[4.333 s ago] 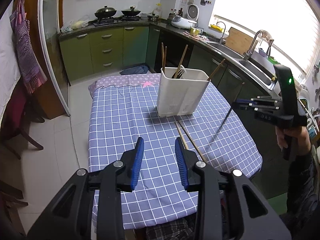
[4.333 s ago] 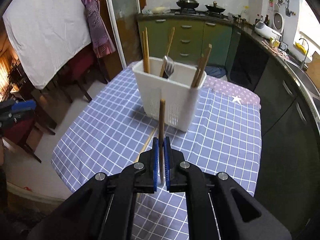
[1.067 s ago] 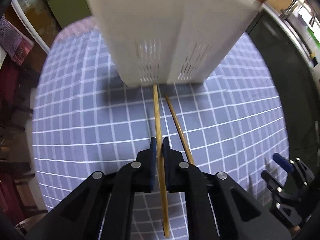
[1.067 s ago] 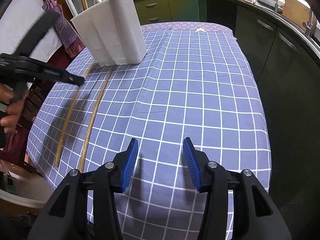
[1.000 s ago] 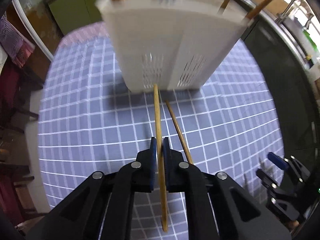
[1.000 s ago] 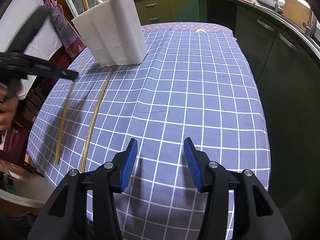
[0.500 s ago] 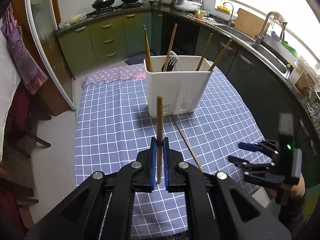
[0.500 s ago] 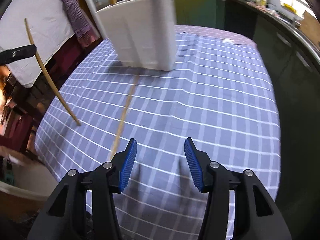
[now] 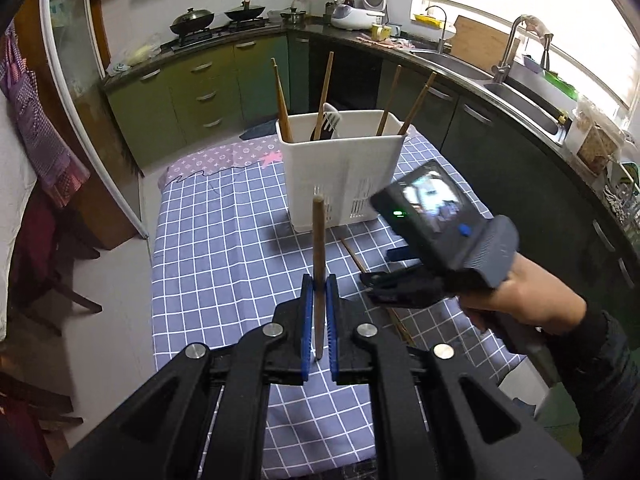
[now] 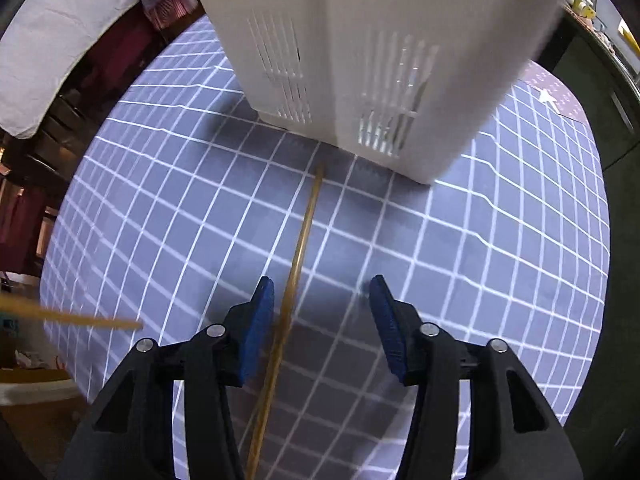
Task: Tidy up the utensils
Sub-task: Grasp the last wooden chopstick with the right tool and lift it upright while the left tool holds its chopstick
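Wooden chopstick (image 10: 298,256) lies on the checked cloth (image 10: 480,260), its long axis running from frame bottom up toward the white holder (image 10: 400,60). Your right gripper (image 10: 320,320), jaws half-open, straddles it off-centre, nearer the left pad. Your left gripper (image 9: 316,320) clamps another chopstick (image 9: 319,260) upright.

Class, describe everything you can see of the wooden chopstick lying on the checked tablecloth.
The thin light-brown wooden chopstick lies flat on the blue-and-white checked tablecloth, straight and bare. Its far tip stops just short of the white slotted plastic utensil holder. The right tongs stand open over it; it runs between the blue pads, nearer the left-hand one, apparently unpressed.
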The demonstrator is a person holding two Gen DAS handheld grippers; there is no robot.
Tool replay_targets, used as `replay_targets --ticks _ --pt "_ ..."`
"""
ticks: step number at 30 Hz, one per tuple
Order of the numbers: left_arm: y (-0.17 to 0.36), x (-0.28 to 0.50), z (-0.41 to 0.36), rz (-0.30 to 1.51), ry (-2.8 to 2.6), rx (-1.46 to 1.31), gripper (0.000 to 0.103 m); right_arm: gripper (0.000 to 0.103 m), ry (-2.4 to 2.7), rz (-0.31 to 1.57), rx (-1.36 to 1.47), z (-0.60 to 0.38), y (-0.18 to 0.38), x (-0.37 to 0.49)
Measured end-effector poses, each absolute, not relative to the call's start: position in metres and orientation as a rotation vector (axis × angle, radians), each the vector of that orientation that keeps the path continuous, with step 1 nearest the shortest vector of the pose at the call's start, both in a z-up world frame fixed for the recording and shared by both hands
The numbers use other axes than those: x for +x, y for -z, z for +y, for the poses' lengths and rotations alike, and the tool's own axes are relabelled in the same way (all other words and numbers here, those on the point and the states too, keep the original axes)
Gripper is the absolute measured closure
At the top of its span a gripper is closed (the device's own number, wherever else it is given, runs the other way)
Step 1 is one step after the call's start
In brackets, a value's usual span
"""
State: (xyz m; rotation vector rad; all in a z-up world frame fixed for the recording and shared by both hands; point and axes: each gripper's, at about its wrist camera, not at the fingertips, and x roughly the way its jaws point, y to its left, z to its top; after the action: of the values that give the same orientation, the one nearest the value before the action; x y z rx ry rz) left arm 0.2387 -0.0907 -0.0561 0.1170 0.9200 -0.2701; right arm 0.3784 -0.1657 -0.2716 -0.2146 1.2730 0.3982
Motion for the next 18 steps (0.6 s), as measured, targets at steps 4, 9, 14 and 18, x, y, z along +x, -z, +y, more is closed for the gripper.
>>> replay_targets --ticks 4,9,14,18 --pt "0.056 0.238 -0.089 0.919 0.278 0.118 0.097 0.060 -0.382 1.266 -0.260 -0.152 0.272 0.386" --pt "0.056 0.237 -0.092 0.917 0.285 0.126 0.097 0.090 -0.410 1.277 -0.283 -0.140 0.271 0.385" --pt "0.056 0.236 -0.096 0.917 0.287 0.136 0.097 0.096 -0.416 1.264 -0.268 -0.141 0.269 0.383" --pt "0.055 0.235 -0.097 0.919 0.287 0.141 0.097 0.096 -0.435 1.188 -0.214 -0.156 0.246 0.368"
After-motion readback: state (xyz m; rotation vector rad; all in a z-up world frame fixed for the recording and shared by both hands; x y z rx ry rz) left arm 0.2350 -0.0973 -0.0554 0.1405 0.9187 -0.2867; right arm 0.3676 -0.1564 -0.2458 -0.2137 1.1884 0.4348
